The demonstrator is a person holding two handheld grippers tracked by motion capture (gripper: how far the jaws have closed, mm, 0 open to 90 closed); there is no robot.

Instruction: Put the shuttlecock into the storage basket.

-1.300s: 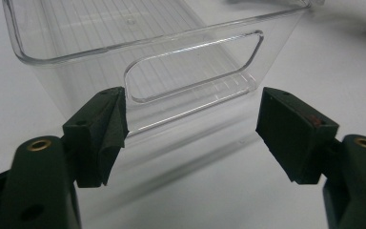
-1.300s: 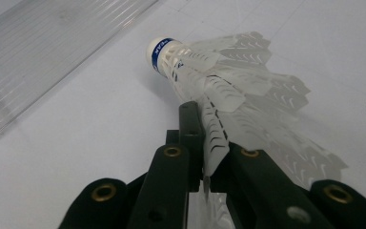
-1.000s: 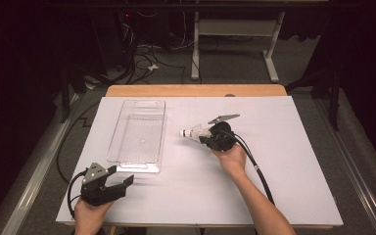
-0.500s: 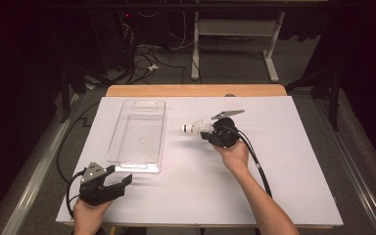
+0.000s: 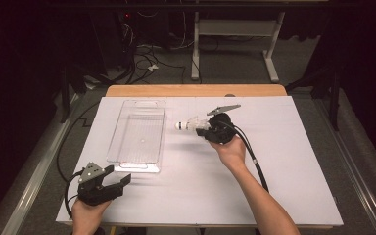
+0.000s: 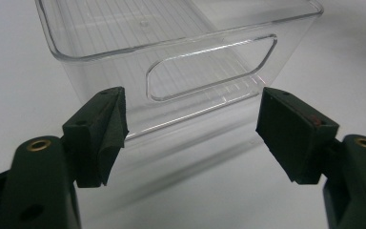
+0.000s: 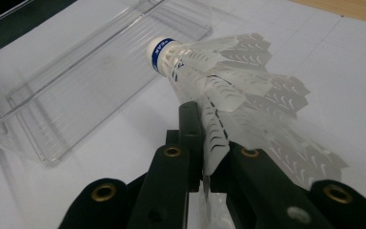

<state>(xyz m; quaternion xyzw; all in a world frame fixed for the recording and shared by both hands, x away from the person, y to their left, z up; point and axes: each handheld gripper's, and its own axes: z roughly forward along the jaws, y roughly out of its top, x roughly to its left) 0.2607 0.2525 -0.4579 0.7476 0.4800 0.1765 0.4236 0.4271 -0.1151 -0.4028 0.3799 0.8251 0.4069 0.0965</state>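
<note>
White paper is covering the tabletop (image 5: 284,161), and everything is sitting on it. Toward the left, a clear plastic bin (image 5: 139,132) is lying long and empty, with a handle slot cut into its near end.

Down at the near left corner, the left claw (image 5: 120,182) is resting in a hand with its jaws standing wide apart and nothing between them. It is pointing at the bin's near end wall (image 6: 209,67), close to it but not touching.

Over in the middle, the right claw (image 5: 203,131) is pinching a white shuttlecock (image 5: 188,124) by its feathers. Its jaws are squeezed nearly together on the feather skirt (image 7: 228,100). The shuttlecock is hanging in the air just to the right of the bin, with its round cork tip (image 7: 162,52) and blue band pointing toward the bin.

The job in hand looks like putting the shuttlecock into the bin. To do it well, the right claw should carry it over the bin's rim, go low inside, and only then let go. The feathers are thin, so the grip should be gentle, and the bin may slide if it gets bumped.
</note>
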